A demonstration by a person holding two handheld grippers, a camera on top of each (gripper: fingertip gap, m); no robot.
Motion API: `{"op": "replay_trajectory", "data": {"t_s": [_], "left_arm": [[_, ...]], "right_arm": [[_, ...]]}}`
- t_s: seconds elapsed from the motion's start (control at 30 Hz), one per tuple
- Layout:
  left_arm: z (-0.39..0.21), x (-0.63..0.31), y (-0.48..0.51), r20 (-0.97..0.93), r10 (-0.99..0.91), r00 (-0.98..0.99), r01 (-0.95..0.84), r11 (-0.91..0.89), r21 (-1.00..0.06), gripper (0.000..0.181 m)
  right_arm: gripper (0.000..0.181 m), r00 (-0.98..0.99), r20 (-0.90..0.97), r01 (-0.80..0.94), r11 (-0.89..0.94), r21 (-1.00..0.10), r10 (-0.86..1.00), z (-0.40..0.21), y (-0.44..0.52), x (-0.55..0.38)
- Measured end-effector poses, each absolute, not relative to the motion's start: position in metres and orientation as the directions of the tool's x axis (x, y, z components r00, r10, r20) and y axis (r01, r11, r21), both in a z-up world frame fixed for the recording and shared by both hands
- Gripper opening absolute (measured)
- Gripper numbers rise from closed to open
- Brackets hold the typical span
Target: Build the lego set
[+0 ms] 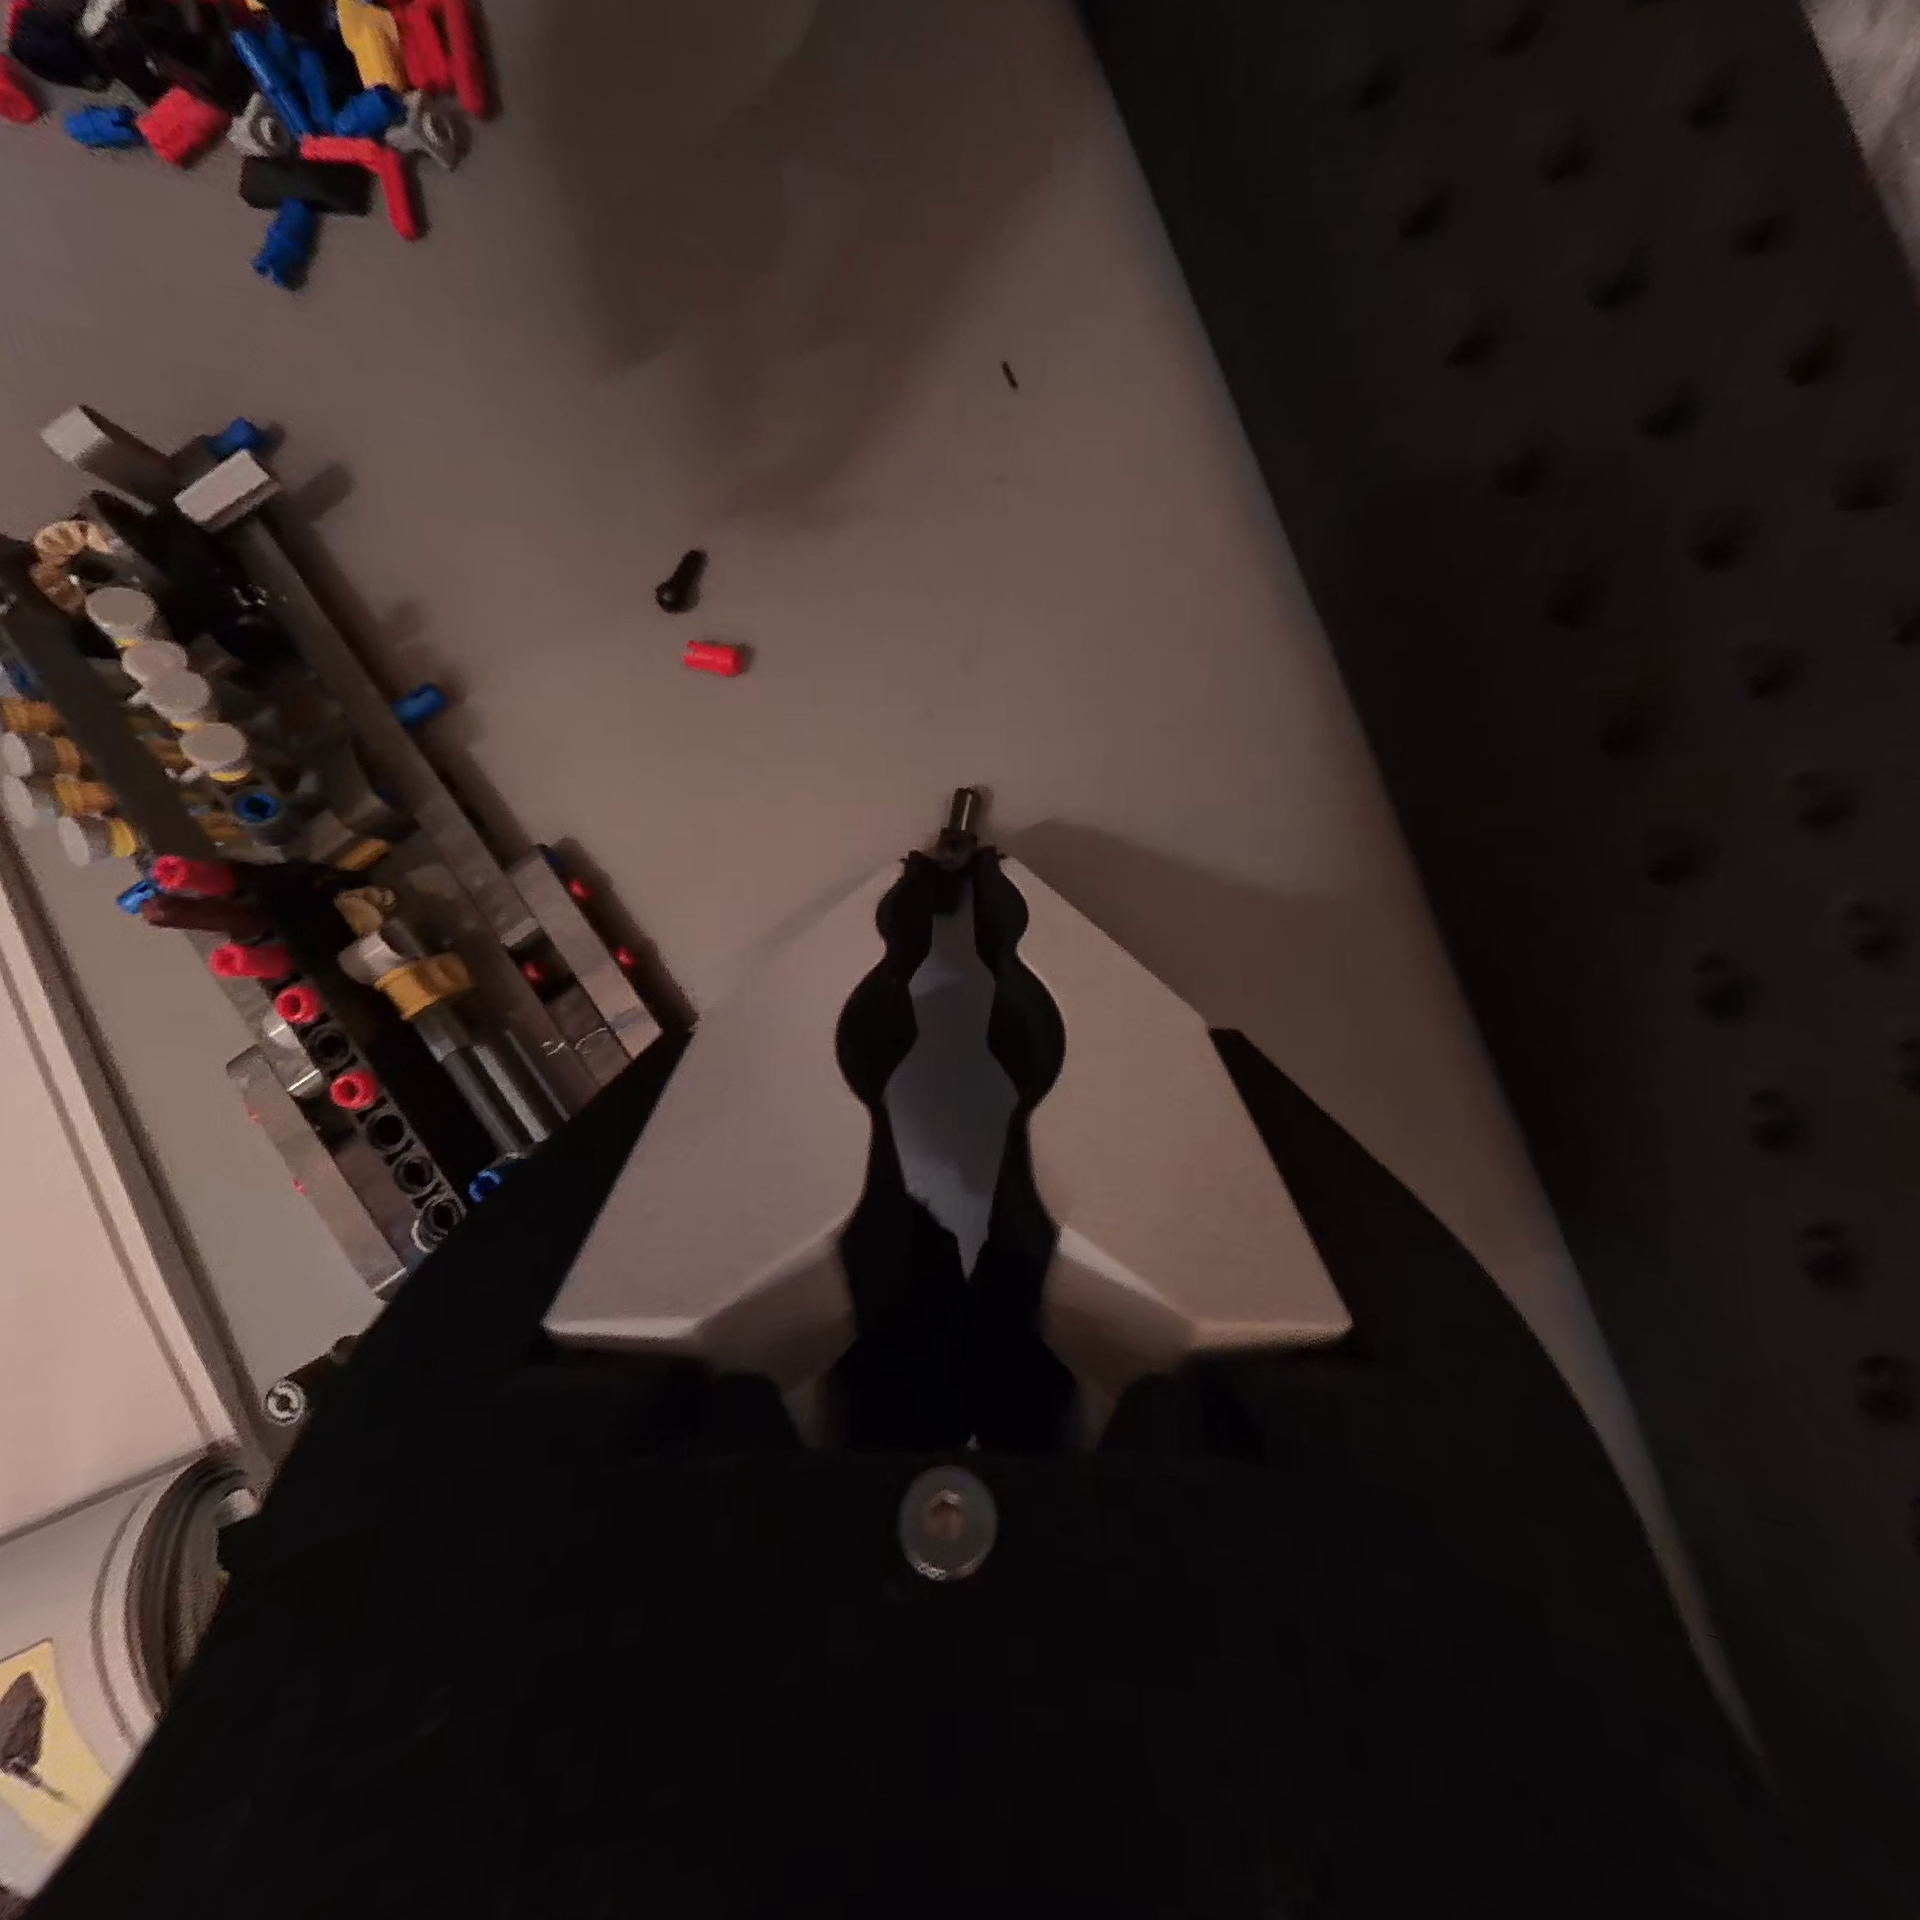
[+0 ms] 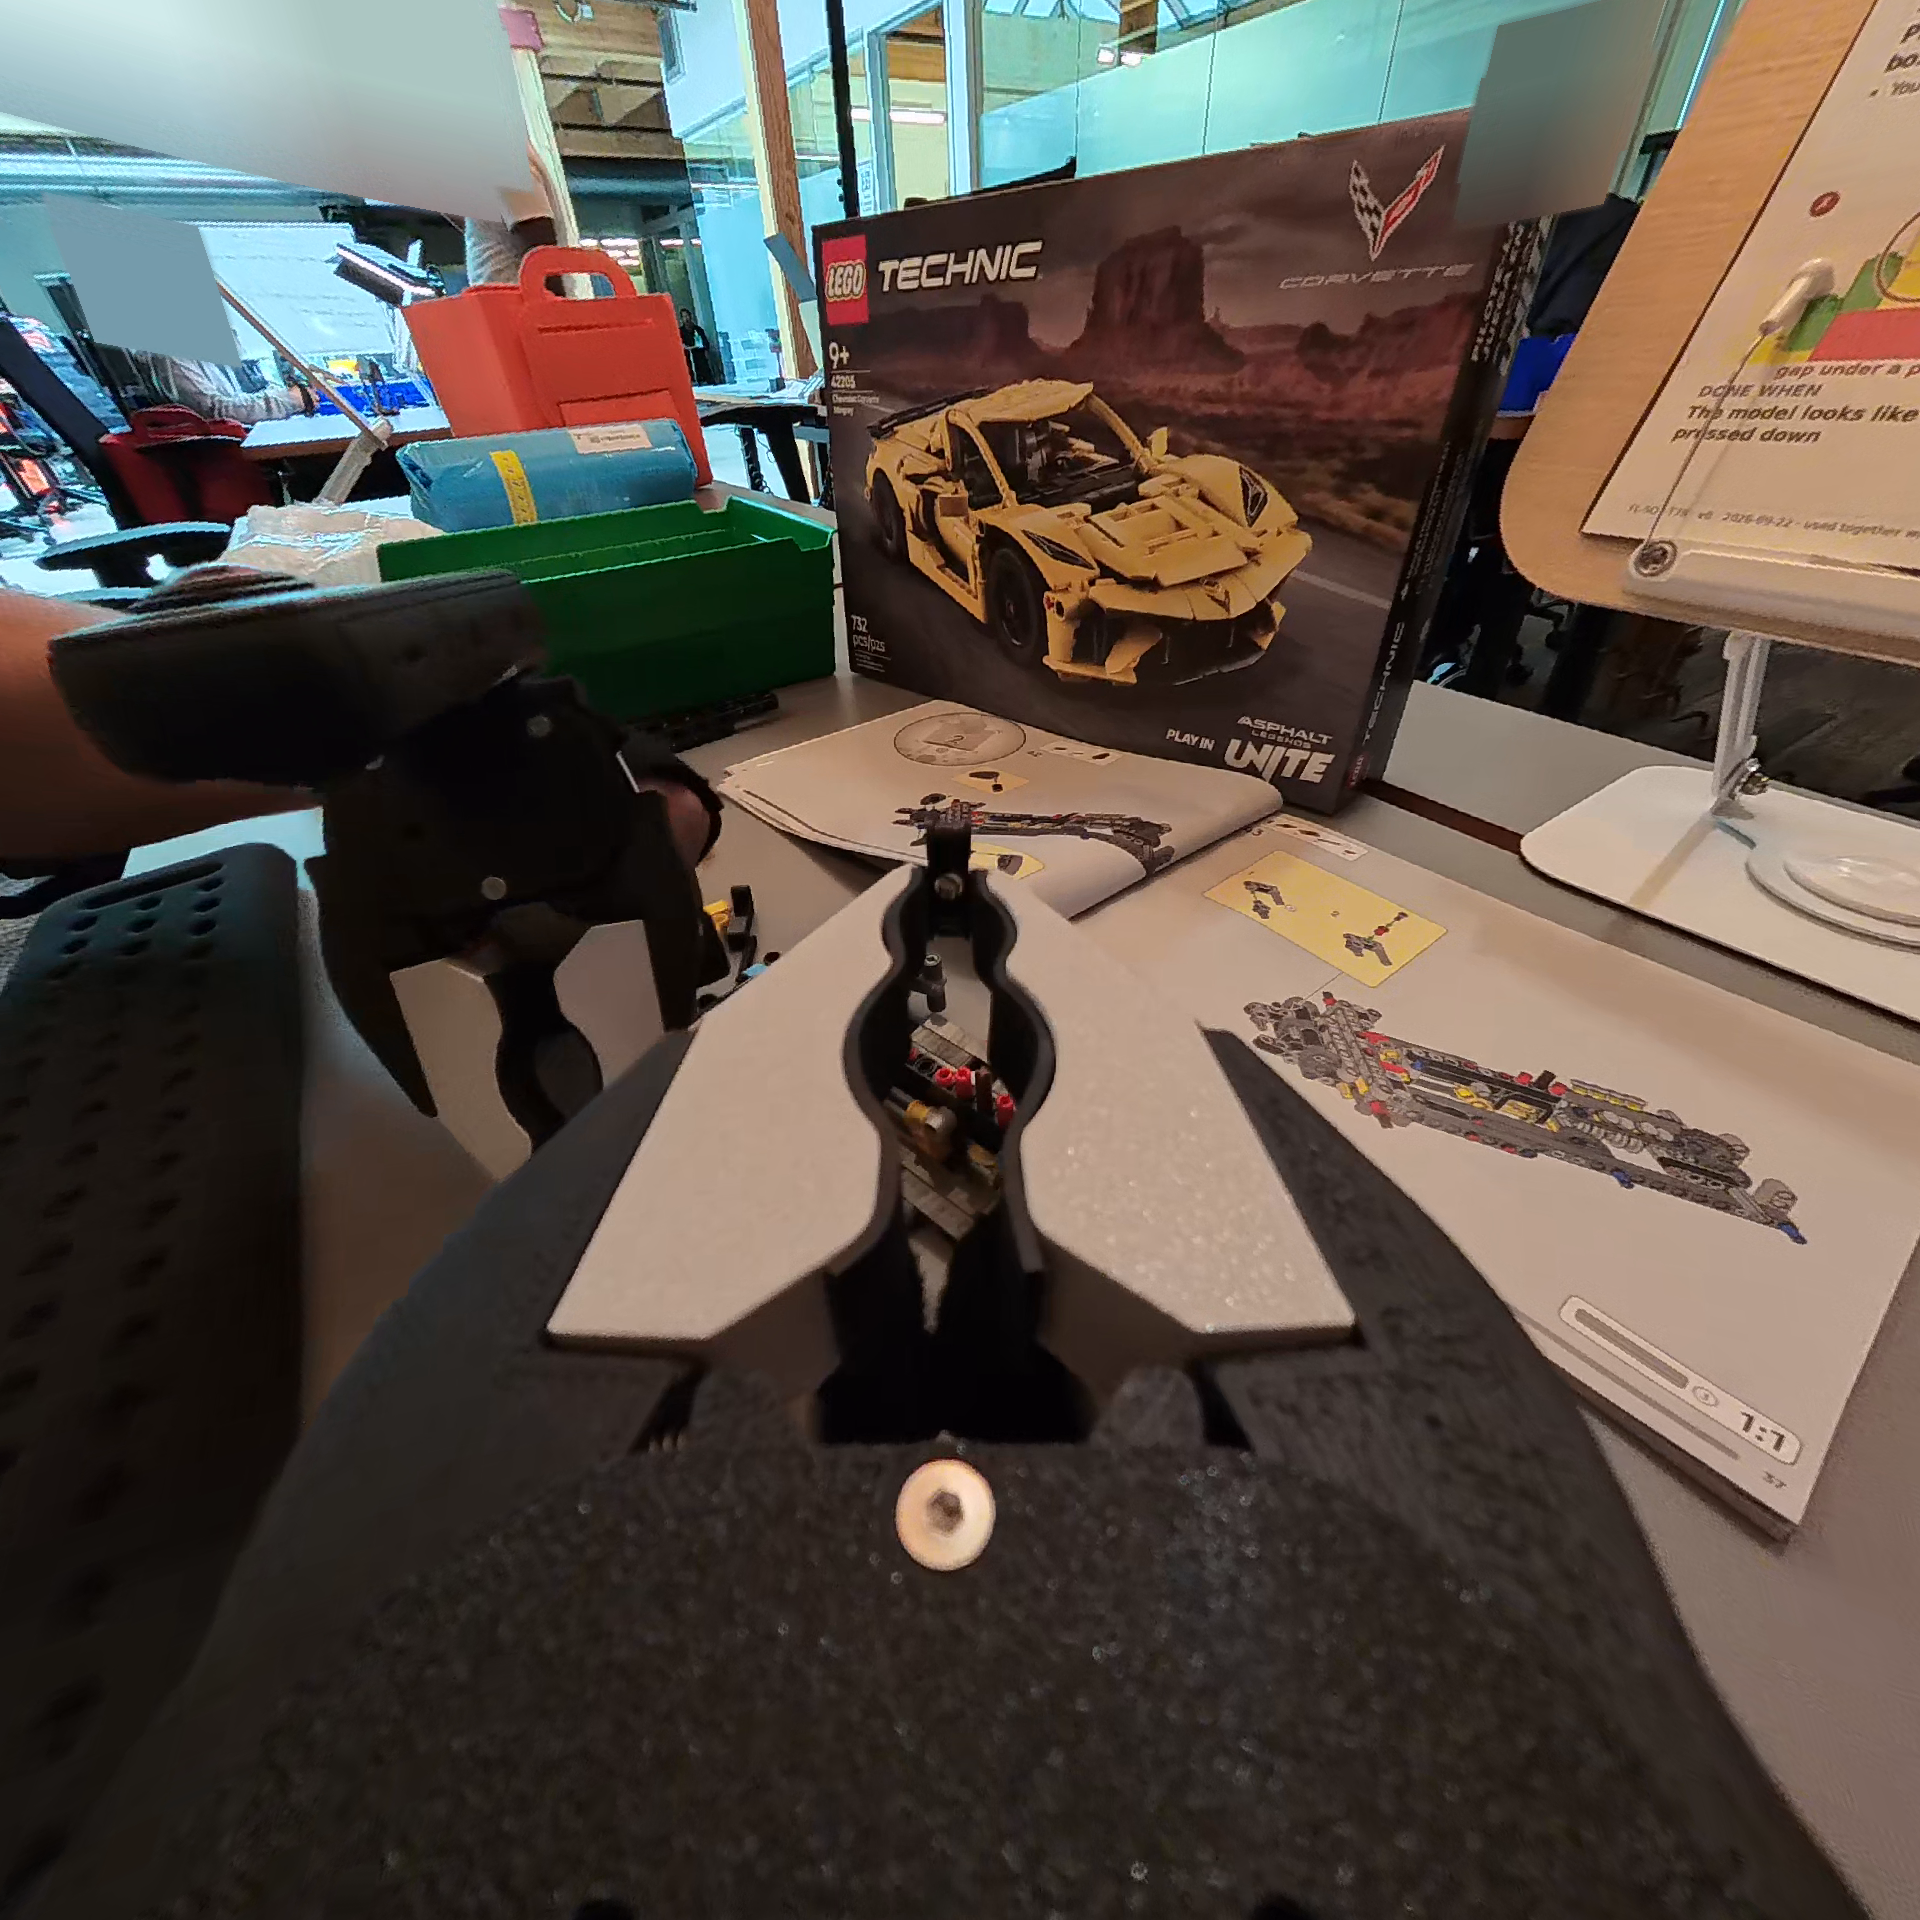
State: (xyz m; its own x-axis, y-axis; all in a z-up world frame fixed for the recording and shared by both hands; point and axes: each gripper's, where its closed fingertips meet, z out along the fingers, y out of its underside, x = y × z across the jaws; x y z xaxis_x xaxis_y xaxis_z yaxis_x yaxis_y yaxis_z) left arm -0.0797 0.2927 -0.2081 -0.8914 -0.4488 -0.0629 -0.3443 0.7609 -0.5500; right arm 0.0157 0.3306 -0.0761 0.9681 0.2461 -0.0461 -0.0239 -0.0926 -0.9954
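Evidently, the left gripper [image 1: 957,862] pinched a small black pin [image 1: 961,816], its long axis pointing up-frame; the chassis [image 1: 312,852] lay left. The right gripper [image 2: 951,883] clamped a black connector [image 2: 950,836], chassis beneath.

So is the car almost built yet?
Not yet. A long grey frame with red and blue pins is already built. The left tool pinches a small black pin, and the right tool holds a black piece. A pile of loose parts still waits.
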Motion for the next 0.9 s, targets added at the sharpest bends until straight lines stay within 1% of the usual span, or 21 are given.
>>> {"op": "replay_trajectory", "data": {"t_s": [0.1, 0.2, 0.3, 0.33, 0.4, 0.47, 0.6, 0.73, 0.8, 0.9], "left_arm": [[-0.205, -0.066, 0.301, -0.076, -0.59, -0.804, -0.444, 0.68, -0.583, 0.005], [-0.174, -0.042, 0.323, -0.099, -0.806, -0.583, -0.51, 0.458, -0.728, 0.005], [-0.138, -0.035, 0.34, 0.025, -0.941, -0.336, -0.504, 0.157, -0.849, 0.005], [-0.132, -0.036, 0.341, 0.08, -0.954, -0.287, -0.498, 0.077, -0.863, 0.005], [-0.124, -0.039, 0.346, 0.119, -0.974, -0.191, -0.488, -0.011, -0.873, 0.005], [-0.117, -0.043, 0.349, 0.074, -0.989, -0.13, -0.465, -0.005, -0.885, 0.005], [-0.113, -0.051, 0.351, -0.115, -0.992, -0.046, -0.465, 0.123, -0.877, 0.005], [-0.113, -0.057, 0.352, -0.185, -0.982, 0.024, -0.469, 0.152, -0.87, 0.005], [-0.113, -0.06, 0.36, -0.313, -0.947, 0.068, -0.496, 0.24, -0.834, 0.005], [-0.111, -0.064, 0.37, -0.536, -0.836, 0.115, -0.532, 0.404, -0.744, 0.005]], "right_arm": [[0.006, 0.974, -0.03, -0.005, -0.114, -0.993, 0.224, -0.08, 0.332, 0.019], [0.006, 0.979, 0.09, 0.125, -0.185, -0.975, 0.184, -0.097, 0.337, 0.02], [0.006, 0.946, 0.265, 0.304, -0.22, -0.927, 0.188, -0.112, 0.344, 0.007], [0.006, 0.931, 0.311, 0.347, -0.202, -0.916, 0.192, -0.111, 0.346, 0.001], [0.006, 0.926, 0.319, 0.355, -0.175, -0.918, 0.202, -0.108, 0.35, -0.011], [0.006, 0.93, 0.293, 0.332, -0.165, -0.929, 0.221, -0.106, 0.352, -0.02], [0.006, 0.945, 0.224, 0.268, -0.177, -0.947, 0.237, -0.106, 0.356, -0.029], [0.005, 0.957, 0.117, 0.171, -0.189, -0.967, 0.266, -0.105, 0.356, -0.034], [0.006, 0.959, 0.074, 0.135, -0.209, -0.968, 0.274, -0.107, 0.356, -0.034], [0.005, 0.958, -0.009, 0.063, -0.243, -0.968, 0.286, -0.11, 0.357, -0.038]]}}
